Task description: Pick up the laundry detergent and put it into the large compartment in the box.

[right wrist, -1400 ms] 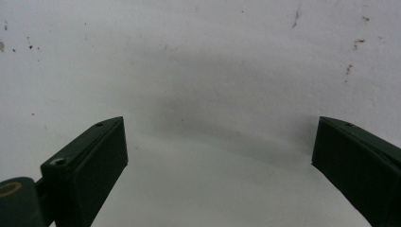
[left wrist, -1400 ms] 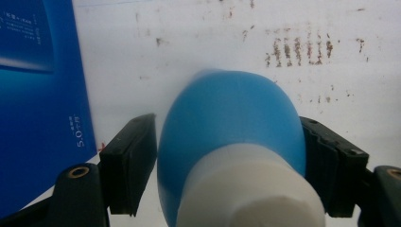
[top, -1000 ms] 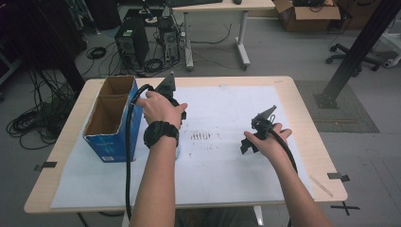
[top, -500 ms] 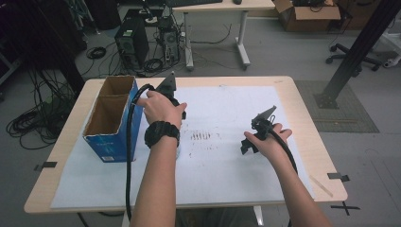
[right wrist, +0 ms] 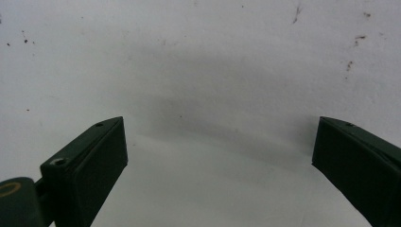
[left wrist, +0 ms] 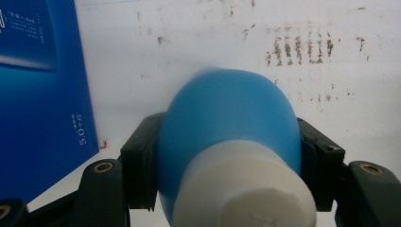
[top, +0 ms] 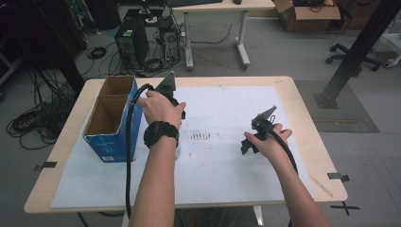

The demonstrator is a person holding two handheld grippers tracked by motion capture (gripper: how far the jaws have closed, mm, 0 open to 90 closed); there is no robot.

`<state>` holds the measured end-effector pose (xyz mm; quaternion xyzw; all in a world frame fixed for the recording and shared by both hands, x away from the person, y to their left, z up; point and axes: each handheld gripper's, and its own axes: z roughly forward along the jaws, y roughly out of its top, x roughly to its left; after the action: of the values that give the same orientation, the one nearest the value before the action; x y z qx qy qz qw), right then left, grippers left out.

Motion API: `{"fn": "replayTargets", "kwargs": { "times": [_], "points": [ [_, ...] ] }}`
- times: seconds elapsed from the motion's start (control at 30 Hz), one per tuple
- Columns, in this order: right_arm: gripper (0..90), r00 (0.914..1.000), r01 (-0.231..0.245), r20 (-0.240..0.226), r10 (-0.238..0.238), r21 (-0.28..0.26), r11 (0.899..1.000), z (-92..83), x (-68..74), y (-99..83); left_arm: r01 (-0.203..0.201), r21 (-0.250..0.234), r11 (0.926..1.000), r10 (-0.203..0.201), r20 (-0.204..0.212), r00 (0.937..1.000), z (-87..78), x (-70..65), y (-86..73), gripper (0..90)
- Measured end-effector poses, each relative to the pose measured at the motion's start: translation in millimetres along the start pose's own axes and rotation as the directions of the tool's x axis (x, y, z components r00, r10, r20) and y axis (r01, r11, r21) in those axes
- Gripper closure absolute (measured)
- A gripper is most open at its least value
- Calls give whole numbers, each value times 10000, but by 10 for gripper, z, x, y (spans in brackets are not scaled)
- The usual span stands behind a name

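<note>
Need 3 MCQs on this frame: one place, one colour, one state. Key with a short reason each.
1. Where does the blue cardboard box stand on the table?
A. at the person's left side
B. at the person's right side
C. at the table's middle

2. What colours has the bottle between the left tongs?
A. red body, black cap
B. blue body, white cap
C. green body, yellow cap

3. How do the right tongs stand?
A. shut on the bottle
B. shut on nothing
C. open, with nothing between them

Key:
1 A: the high view shows the box beside the left hand.
2 B: the left gripper view shows a blue body and a white cap, with the pads pressed on both sides.
3 C: the right gripper view shows the jaws wide apart over the bare white sheet.
</note>
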<state>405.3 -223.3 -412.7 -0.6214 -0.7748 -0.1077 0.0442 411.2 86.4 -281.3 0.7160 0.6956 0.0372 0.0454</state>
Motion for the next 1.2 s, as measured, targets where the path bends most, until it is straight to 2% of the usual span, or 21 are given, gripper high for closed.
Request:
{"fn": "replayTargets", "kwargs": {
  "times": [0.67,1.2],
  "points": [
    [41,9999,154,-34,-154,-90,9998,-51,65,2,-86,60,9999,86,53,9999,-188,32,-16,372],
    [41,9998,189,-58,-190,-199,9996,-123,76,16,-252,-59,9997,252,125,9996,-441,58,5,372]
  ]
}}
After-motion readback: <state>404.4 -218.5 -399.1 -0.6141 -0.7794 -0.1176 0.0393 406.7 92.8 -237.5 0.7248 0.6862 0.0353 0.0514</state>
